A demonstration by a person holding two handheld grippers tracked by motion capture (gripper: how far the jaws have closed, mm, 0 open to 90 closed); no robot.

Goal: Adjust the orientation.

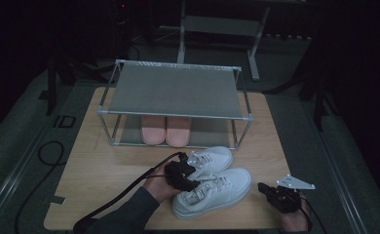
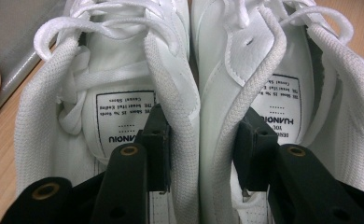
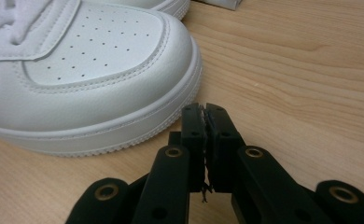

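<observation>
Wooden counter (image 1: 95, 170): grey two-tier metal shoe rack (image 1: 173, 90) at far edge, pink slippers (image 1: 165, 130) on its lower shelf. White leather sneakers (image 1: 212, 183), mesh-lined, laced, sit side by side near the front edge; racking them looks not yet done. Left tool (image 2: 201, 154) straddles their adjoining collars, jaws half open, not pressing. Right tool (image 3: 205, 116) closed, empty.

Bare counter (image 1: 95, 170) at lower left of the high view: open passage. Shoe rack (image 1: 173, 90) blocks the upper centre; pink slippers (image 1: 166, 130) take the middle of its lower shelf. White sneakers (image 1: 212, 183) sit mid-frame, my left tool (image 1: 180, 174) at their heels. My right tool (image 1: 275, 195) has a clear counter strip at lower right, the near sneaker's toe just beside it.
</observation>
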